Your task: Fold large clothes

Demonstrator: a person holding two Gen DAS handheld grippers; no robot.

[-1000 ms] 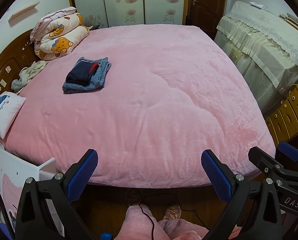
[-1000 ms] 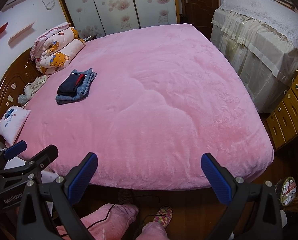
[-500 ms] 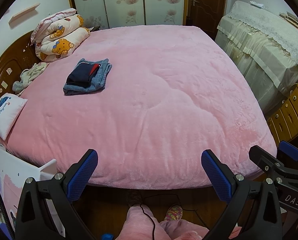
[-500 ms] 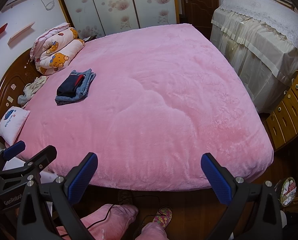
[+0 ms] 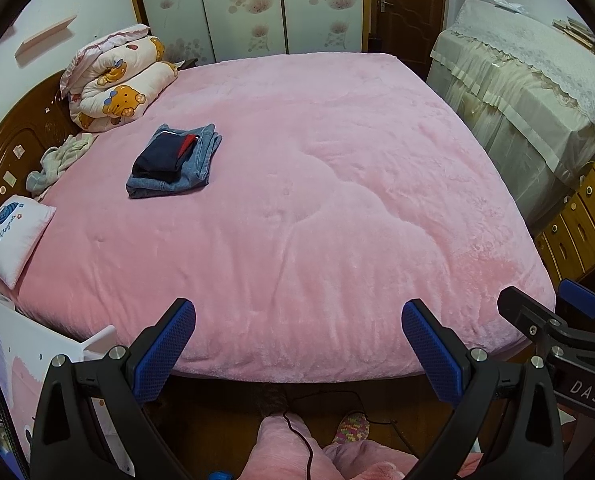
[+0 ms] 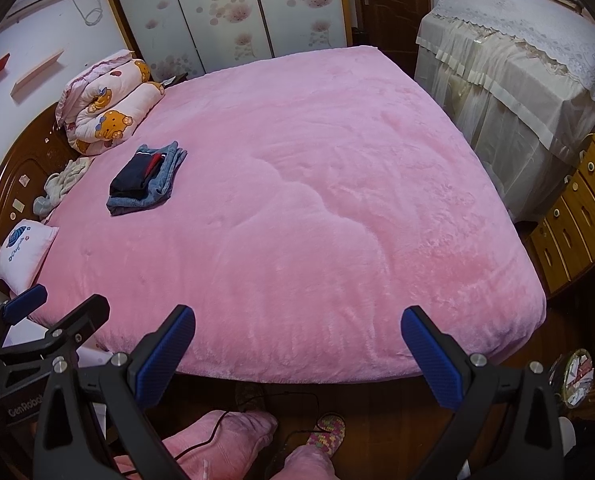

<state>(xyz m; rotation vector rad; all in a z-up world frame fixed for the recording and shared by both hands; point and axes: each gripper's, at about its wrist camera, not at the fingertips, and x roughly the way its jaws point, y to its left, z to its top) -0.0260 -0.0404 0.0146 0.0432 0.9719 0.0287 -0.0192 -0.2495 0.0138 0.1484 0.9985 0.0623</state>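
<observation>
A stack of folded clothes (image 5: 174, 167), blue jeans under a dark navy garment with a red stripe, lies on the far left of the pink bed (image 5: 317, 208). It also shows in the right wrist view (image 6: 147, 179). My left gripper (image 5: 299, 344) is open and empty, held off the bed's near edge. My right gripper (image 6: 297, 346) is open and empty too, beside the left one. A crumpled pale garment (image 5: 57, 158) lies by the headboard.
A rolled bear-print quilt (image 5: 117, 80) and a small white pillow (image 5: 13, 236) sit along the wooden headboard (image 5: 13, 140). A lace-covered table (image 5: 529, 80) and a wooden drawer unit (image 5: 581, 220) stand right of the bed. Wardrobe doors (image 5: 249, 8) are behind.
Both grippers have shifted very slightly; the view has edged a little nearer the bed. Jaws stay open. Nothing on the bed has moved.
</observation>
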